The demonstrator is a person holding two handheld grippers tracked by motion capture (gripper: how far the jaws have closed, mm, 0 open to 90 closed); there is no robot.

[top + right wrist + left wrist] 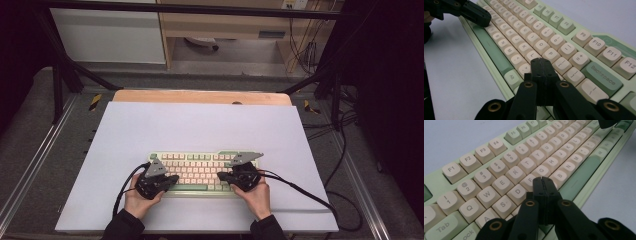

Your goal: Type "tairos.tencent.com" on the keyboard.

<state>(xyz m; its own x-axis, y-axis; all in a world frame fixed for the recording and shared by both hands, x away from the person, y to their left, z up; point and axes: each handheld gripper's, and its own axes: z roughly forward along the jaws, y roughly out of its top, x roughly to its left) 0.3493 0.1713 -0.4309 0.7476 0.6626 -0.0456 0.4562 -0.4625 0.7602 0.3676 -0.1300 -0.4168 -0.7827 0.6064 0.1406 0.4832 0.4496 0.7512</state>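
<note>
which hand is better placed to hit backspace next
Right. The right gripper hovers with shut fingers over the keyboard's right end, Backspace just beside its tip. The left gripper sits over the D and F keys, far across the board.

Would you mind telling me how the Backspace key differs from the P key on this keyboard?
The Backspace key is green, while the P key is cream. Backspace is a wide bar bearing a whole word; P is a small square with one letter. Both sit on the same pale green keyboard, unpressed.

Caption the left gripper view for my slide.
Shut left hand-held gripper poised over the F key of a green-and-cream keyboard.
</note>
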